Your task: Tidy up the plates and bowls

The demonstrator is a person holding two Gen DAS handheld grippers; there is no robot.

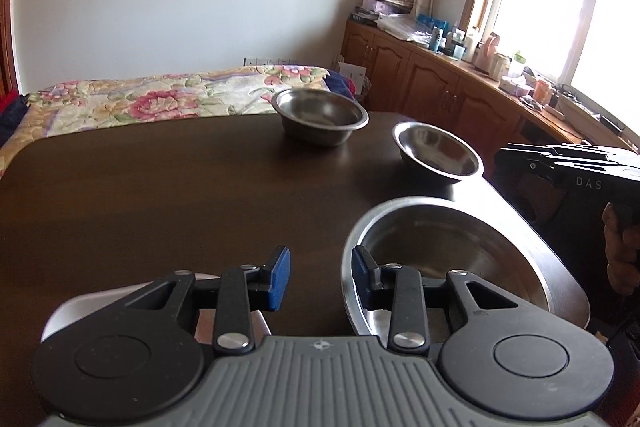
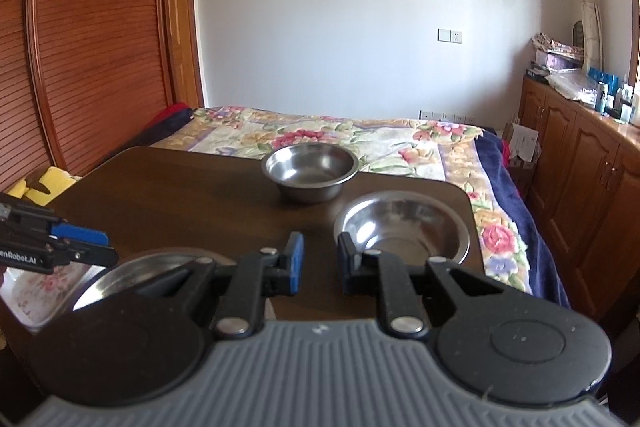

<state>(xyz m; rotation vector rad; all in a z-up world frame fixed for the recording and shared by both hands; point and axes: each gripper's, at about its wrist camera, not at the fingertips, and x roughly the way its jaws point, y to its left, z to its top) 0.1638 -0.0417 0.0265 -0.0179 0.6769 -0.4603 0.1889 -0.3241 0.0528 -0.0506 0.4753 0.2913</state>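
Left claw (image 1: 320, 273) wide, gripping nothing, one finger over the rim of the large steel plate (image 1: 520, 255) on the dark bench (image 1: 160, 195). Right claw (image 2: 319, 263) narrower, gripping nothing. Two steel bowls: near bowl (image 2: 402, 227) just beyond plate, far bowl (image 2: 310, 169) further back.

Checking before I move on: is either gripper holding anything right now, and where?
Nothing held. Left gripper and right gripper are both open, empty.
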